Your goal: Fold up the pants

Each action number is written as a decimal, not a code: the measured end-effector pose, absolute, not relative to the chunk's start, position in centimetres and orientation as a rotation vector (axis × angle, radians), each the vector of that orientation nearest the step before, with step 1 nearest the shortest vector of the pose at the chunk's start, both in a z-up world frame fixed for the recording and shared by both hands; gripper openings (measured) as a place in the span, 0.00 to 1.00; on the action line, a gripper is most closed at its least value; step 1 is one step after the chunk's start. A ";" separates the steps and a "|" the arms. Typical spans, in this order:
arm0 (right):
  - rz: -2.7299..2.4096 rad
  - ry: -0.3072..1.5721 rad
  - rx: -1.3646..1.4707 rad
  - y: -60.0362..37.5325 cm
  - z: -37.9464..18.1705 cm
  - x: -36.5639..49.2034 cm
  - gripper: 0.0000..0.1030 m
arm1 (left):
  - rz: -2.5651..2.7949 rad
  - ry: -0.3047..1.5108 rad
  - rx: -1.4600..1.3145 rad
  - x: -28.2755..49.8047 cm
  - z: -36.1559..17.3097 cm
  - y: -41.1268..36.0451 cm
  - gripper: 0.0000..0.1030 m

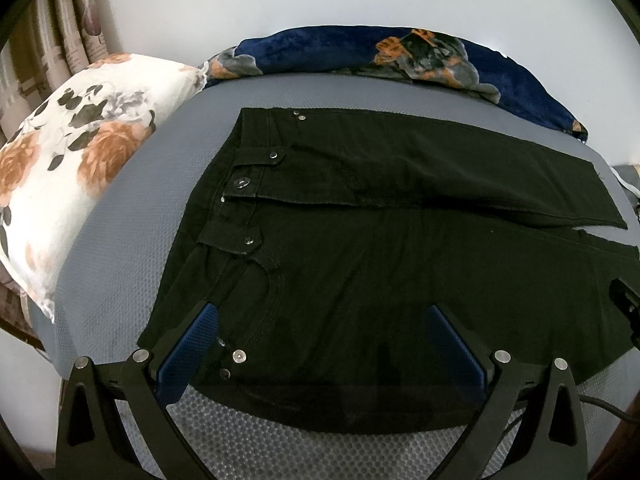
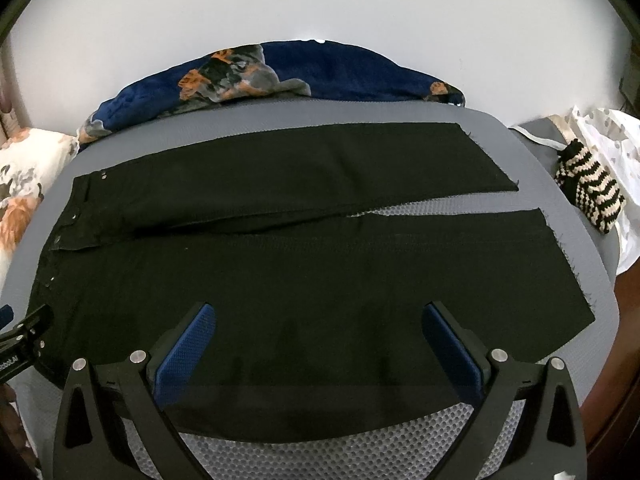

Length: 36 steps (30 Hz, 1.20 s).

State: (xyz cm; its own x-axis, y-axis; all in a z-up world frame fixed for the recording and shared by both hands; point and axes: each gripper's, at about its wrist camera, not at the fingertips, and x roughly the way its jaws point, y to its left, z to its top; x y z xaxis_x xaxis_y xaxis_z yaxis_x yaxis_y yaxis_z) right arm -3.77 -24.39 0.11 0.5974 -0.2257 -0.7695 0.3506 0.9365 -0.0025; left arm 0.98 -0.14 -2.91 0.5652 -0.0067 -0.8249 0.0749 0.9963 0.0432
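Note:
Black pants (image 1: 380, 216) lie flat on a grey mesh bed surface (image 1: 120, 216), waistband at the left, legs running right. My left gripper (image 1: 322, 312) is open, hovering over the near waist and pocket area, blue pads apart. In the right wrist view the pants (image 2: 300, 264) show both legs spread, with a narrow gap near the hems. My right gripper (image 2: 320, 312) is open above the near leg, holding nothing. The left gripper's side shows at the left edge of the right wrist view (image 2: 24, 336).
A floral pillow (image 1: 68, 160) lies left of the pants. A dark blue floral blanket (image 1: 380, 56) runs along the far side against the white wall. A striped knit item (image 2: 588, 188) and white cloth (image 2: 608, 136) sit at the right end.

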 end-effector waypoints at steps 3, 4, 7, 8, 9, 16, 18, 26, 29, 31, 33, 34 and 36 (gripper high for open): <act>-0.319 0.872 0.208 -24.6 -0.3 -3.6 1.00 | -0.051 0.973 0.085 1.4 -2.8 -0.2 0.99; -0.302 0.871 0.247 -24.7 -0.4 -3.6 1.00 | -0.052 0.976 0.088 1.7 -2.7 -0.1 0.99; -0.305 0.890 0.280 -24.8 -0.8 -3.3 1.00 | -0.061 0.991 0.083 2.9 -2.6 0.6 0.99; -0.305 0.893 0.287 -24.8 -0.9 -3.2 1.00 | -0.058 0.993 0.084 3.5 -2.5 1.0 0.99; -0.307 0.894 0.289 -24.9 -1.0 -3.0 1.00 | -0.058 0.996 0.084 4.1 -2.4 1.4 0.99; -0.253 0.805 0.243 -25.7 0.4 -0.3 1.00 | -0.031 0.960 0.049 9.9 -0.5 5.9 0.99; -0.200 0.725 0.241 -26.0 1.3 0.6 1.00 | -0.033 0.944 0.022 11.7 -0.1 7.5 0.99; -0.027 0.813 0.380 -27.8 0.8 8.8 1.00 | -0.130 0.968 -0.168 19.6 -1.4 12.9 0.90; -0.033 0.813 0.409 -28.1 0.4 11.2 1.00 | -0.174 0.997 -0.226 22.3 -2.9 13.8 0.80; -0.030 0.846 0.424 -28.1 -0.4 13.3 1.00 | -0.231 1.035 -0.275 24.1 -4.1 14.1 0.63; -0.036 0.884 0.428 -27.9 -1.1 14.8 1.00 | -0.297 1.070 -0.337 25.8 -5.3 14.4 0.55; -0.028 0.897 0.430 -27.7 -1.5 15.7 1.00 | -0.316 1.083 -0.365 26.7 -5.8 14.6 0.51; -0.022 0.910 0.433 -27.3 -2.1 16.7 1.00 | -0.331 1.097 -0.407 28.1 -6.6 14.8 0.49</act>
State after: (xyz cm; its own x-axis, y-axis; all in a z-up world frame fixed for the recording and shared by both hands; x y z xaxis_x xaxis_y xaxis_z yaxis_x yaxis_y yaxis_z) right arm 16.69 -27.33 -2.08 0.6195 0.1620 -0.7681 0.1998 0.9137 0.3538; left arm 28.08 14.79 -6.62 0.4205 -0.4524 -0.7864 0.0584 0.8785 -0.4741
